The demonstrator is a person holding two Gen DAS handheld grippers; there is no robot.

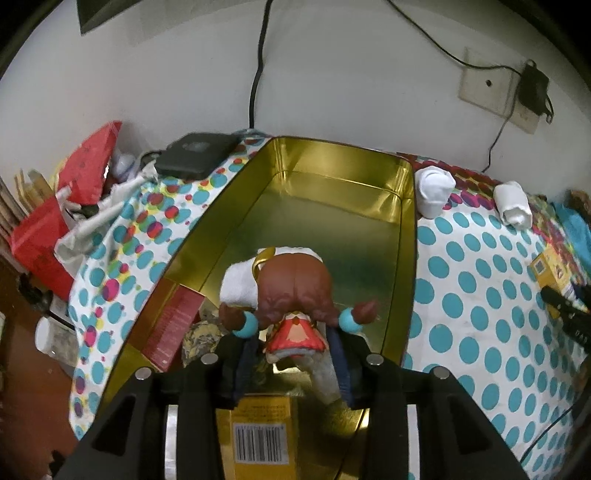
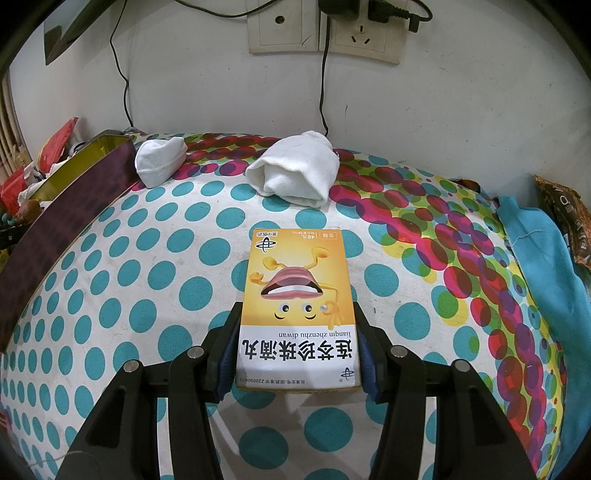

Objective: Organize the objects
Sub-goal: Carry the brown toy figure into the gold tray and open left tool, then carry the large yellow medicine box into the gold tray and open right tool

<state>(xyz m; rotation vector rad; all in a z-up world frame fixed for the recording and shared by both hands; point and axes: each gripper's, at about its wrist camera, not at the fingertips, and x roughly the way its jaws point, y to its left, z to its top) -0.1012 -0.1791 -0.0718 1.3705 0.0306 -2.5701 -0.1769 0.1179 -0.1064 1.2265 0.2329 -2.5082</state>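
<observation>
My left gripper point(image 1: 291, 341) is shut on a doll figure point(image 1: 293, 295) with brown pigtails and a red dress, held head-forward over the open gold tin point(image 1: 332, 173). A rolled white sock point(image 1: 240, 282) lies in the tin under the doll's head, with a red box point(image 1: 173, 325) and a yellow barcode box point(image 1: 260, 428) nearer me. My right gripper point(image 2: 297, 350) is shut on a yellow medicine box point(image 2: 299, 302) with a cartoon mouth, resting on the dotted tablecloth point(image 2: 129, 295). The tin's dark outer wall point(image 2: 74, 206) shows at the left of the right wrist view.
Two rolled white socks point(image 2: 160, 160) point(image 2: 295, 171) lie near the wall; both also show right of the tin point(image 1: 434, 190) point(image 1: 513, 208). A black device point(image 1: 195, 153), red bags point(image 1: 88, 166), blue cloth point(image 2: 546, 266), wall sockets point(image 2: 321, 29) and cables surround the table.
</observation>
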